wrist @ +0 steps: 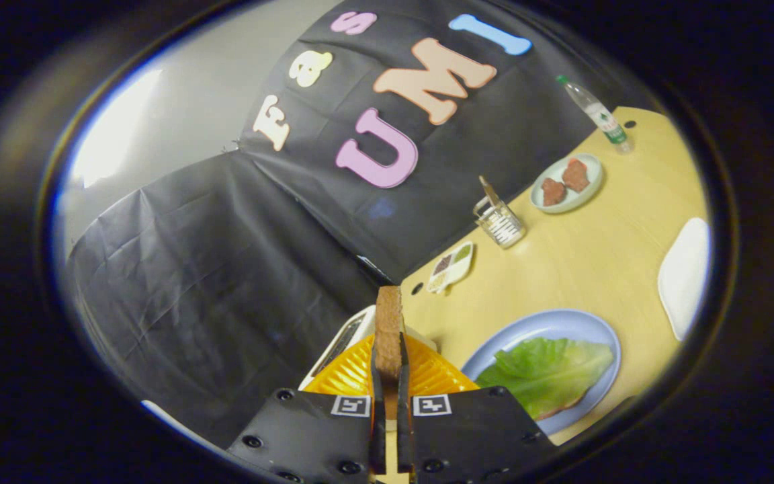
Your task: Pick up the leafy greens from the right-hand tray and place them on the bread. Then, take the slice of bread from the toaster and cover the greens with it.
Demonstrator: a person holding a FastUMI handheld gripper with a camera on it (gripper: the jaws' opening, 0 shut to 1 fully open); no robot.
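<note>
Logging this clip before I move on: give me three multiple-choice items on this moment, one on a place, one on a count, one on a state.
1. Where do the leafy greens lie?
A. On the blue plate
B. In the wire holder
C. On the toaster

2. How many reddish pieces are on the pale plate near the bottle?
A. One
B. Two
C. Four

3. What is the gripper doing?
A. Open over the greens
B. Shut on the bread slice
C. Shut on the bottle

Answers: 1 A, the greens cover bread on the blue plate. 2 B, two pieces lie side by side. 3 B, both fingers press the upright slice above the toaster.
</note>
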